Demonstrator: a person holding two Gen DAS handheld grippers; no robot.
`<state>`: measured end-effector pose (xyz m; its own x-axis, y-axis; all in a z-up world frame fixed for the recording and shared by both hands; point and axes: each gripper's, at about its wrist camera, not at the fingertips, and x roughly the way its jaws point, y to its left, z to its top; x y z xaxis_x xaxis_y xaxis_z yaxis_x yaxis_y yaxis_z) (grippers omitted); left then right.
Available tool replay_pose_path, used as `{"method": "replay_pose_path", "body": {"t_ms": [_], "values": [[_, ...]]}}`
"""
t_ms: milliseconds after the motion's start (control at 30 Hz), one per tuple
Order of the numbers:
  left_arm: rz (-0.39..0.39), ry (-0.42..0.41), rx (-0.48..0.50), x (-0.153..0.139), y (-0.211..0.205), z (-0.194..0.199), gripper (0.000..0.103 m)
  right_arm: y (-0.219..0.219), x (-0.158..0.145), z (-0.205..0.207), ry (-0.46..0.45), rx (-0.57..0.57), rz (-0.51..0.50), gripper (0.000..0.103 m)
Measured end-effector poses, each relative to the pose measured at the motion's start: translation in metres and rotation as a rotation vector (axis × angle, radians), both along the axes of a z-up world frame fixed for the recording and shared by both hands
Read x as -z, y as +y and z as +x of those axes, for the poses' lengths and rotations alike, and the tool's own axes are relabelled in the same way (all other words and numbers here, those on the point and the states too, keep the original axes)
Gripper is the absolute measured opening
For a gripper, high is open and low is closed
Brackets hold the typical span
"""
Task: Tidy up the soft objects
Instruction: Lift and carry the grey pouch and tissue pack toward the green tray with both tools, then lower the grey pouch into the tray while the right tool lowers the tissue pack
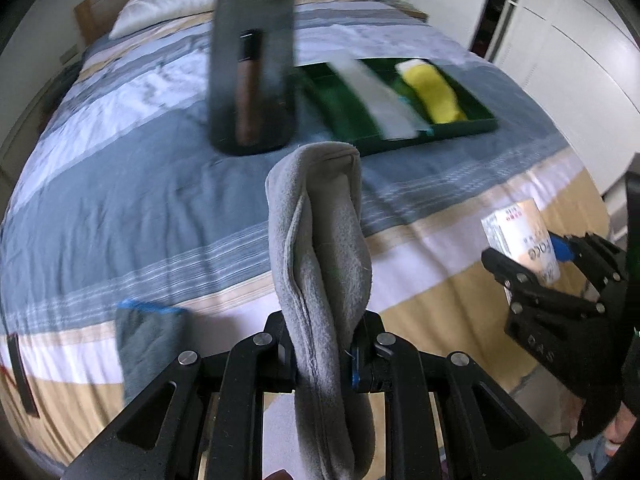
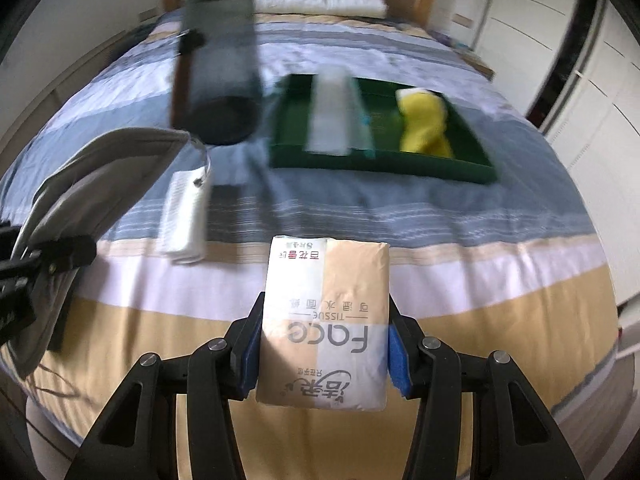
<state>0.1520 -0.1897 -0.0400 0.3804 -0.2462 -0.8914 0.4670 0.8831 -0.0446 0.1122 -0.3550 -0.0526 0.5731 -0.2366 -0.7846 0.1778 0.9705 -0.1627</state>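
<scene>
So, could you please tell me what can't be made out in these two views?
- Dark container: motion-blurred in both views; contents unclear.
- White strip in the green tray: blurred, can't identify.
- Grey cloth: lower end cut off by the left view's bottom edge.
- Tissue pack: far side hidden; top print too small.

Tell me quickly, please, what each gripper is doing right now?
Left gripper: shut on a folded grey cloth, lifted above the bed.
Right gripper: shut on a tissue pack, also above the bed.
</scene>
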Motion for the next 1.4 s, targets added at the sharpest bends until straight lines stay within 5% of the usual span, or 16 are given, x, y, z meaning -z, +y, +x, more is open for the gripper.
{"method": "replay_pose_path", "body": {"t_ms": [500, 1000, 1400], "values": [[-0.111, -0.034, 0.008, -0.02, -0.079, 0.032, 0.014, -0.07, -0.027, 0.011, -0.09, 0.098, -0.029, 0.05], [-0.216, -0.061, -0.125, -0.017, -0.155, 0.14, 0.015, -0.137, -0.044, 0.113, -0.213, 0.028, -0.12, 0.05], [-0.165, -0.078, -0.225, 0.013, -0.203, 0.191, 0.015, -0.185, -0.018, 0.185, -0.218, -0.034, -0.168, 0.05]]}}
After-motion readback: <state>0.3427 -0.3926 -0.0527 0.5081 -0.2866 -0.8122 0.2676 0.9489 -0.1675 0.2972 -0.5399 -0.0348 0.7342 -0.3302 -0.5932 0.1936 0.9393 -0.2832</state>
